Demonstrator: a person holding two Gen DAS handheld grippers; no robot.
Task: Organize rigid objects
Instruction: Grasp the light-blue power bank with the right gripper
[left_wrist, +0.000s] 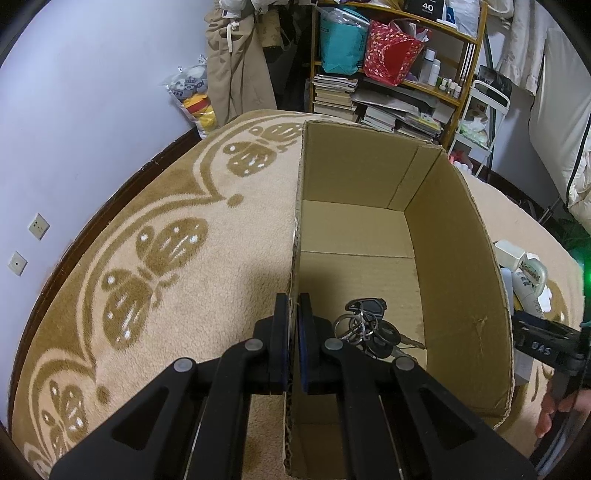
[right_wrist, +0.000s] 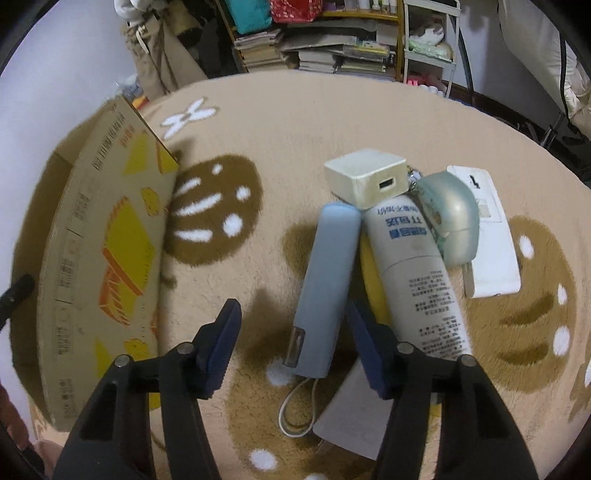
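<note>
Your left tool (left_wrist: 294, 314) is pressed together on the near side wall of the cardboard box (left_wrist: 461, 258), one pad outside the wall, one inside. The box sits on the patterned carpet (left_wrist: 184, 295), open at the top. Just right of that tool, on the box floor, lies a bunch of keys (left_wrist: 369, 328) (rings and dark fobs, tangled); the rest of the floor is bare cardboard.

Your right tool (right_wrist: 291, 332) is spread, jaws pointing down at the carpet. No earlier view to compare. Between the pads, nearer the right one, lies the lower end of a pale blue power bank (right_wrist: 325, 280); neither pad presses it as far as you can tell. A white cord loop (right_wrist: 295, 410) trails from its near end, below the tool.

Just right of the right pad: a white tube (right_wrist: 413, 266) with printed text, lying lengthwise on something yellow. Beyond the tool's tips: a cream charger cube (right_wrist: 365, 177), touching the tube's far end. Farther right: a pale green rounded item (right_wrist: 450, 214), resting on a flat white box (right_wrist: 495, 258). The cardboard box stands well left of this tool.
</note>
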